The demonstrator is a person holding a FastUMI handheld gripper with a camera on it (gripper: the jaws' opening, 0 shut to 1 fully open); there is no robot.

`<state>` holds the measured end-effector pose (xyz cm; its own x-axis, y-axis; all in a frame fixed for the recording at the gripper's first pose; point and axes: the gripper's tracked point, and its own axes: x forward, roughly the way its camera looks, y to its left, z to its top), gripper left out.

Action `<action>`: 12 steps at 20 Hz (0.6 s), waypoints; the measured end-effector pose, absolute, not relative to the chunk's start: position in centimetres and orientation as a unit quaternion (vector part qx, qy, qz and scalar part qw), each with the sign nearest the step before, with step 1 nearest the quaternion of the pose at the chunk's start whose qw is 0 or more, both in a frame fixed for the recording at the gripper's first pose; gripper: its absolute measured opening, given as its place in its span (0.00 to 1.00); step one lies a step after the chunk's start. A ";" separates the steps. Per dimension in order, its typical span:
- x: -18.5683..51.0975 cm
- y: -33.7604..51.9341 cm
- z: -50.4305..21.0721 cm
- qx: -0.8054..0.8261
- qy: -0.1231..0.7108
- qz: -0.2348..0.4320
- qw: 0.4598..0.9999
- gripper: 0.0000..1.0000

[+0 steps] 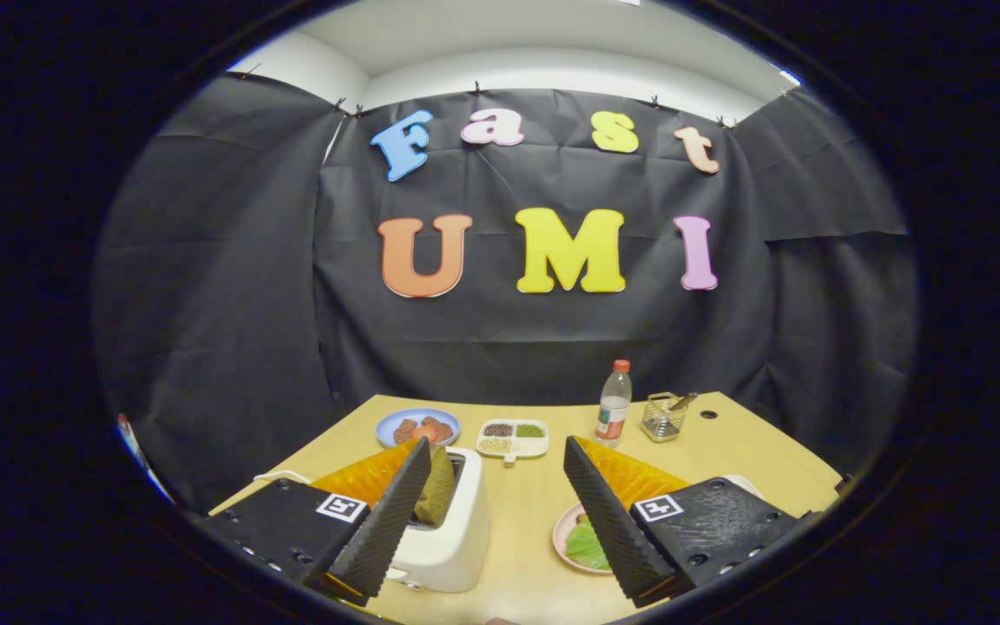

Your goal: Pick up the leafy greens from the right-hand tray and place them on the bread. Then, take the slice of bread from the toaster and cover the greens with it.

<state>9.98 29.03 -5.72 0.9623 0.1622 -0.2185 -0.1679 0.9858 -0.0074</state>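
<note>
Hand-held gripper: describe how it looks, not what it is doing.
The hand-held gripper has two wedge-shaped fingers with finely ribbed inner faces, tapering to points. Behind each sits a dark, pebbled block with screw holes and a small square black-and-white marker. Orange patterned panels run along the outer sides. The fingers stand open, nothing between them.

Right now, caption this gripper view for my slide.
Open claw hovers over table, toaster with bread slice left, greens on plate right.
</note>
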 end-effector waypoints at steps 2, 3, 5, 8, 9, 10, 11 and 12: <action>10.9 30.8 -6.5 -0.021 0.129 0.097 0.987 0.96; 11.3 31.5 -6.8 -0.024 0.138 0.101 0.985 0.96; 12.4 32.5 -7.1 -0.028 0.155 0.108 0.982 0.96; 14.0 34.0 -7.0 -0.043 0.184 0.123 0.974 0.96; 14.4 34.3 -7.0 -0.048 0.194 0.128 0.971 0.96; 14.9 34.7 -6.8 -0.046 0.204 0.134 0.969 0.96; 15.1 35.2 -6.8 -0.040 0.215 0.142 0.965 0.97; 15.6 35.6 -6.7 -0.037 0.226 0.150 0.962 0.96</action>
<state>15.62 35.64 -6.66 0.8527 0.2708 -0.4468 -0.3044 0.9525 -0.0037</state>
